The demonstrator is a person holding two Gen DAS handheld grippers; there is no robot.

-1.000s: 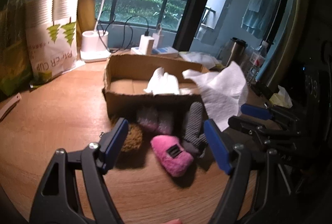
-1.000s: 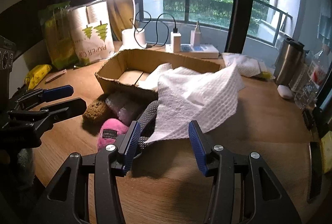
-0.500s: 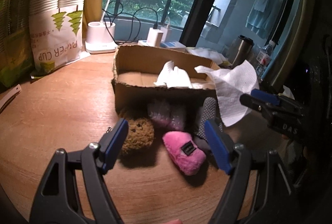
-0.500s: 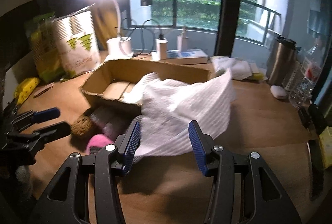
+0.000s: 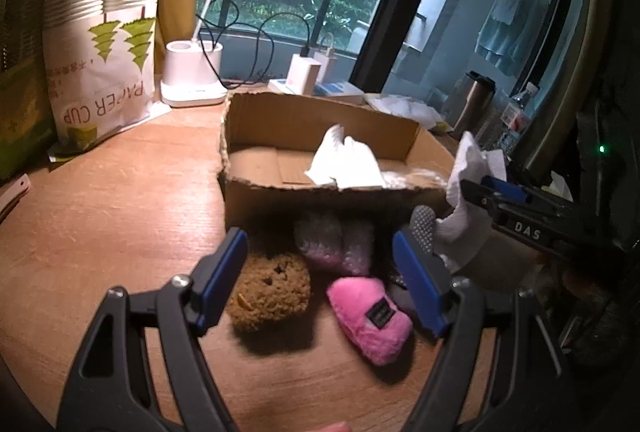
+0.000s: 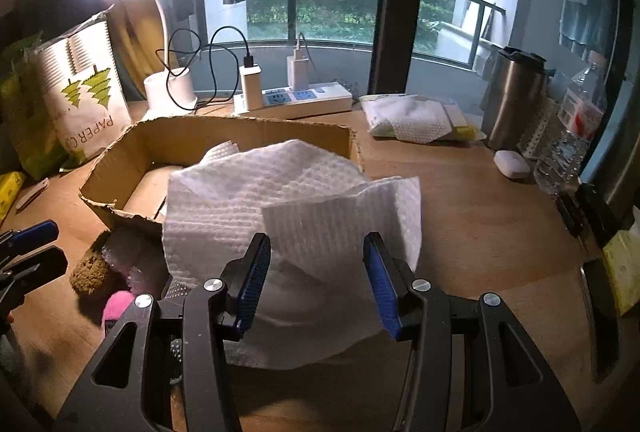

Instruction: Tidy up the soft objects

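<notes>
Right gripper (image 6: 316, 278) pinching white paper towel (image 6: 280, 199), likely bound for cardboard box (image 5: 280, 119). Left gripper (image 5: 320, 272) spread, empty, lined up over brown plush (image 5: 270, 288).

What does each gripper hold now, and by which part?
The right gripper holds the white paper towel by its bunched near part; the left gripper holds nothing.
</notes>
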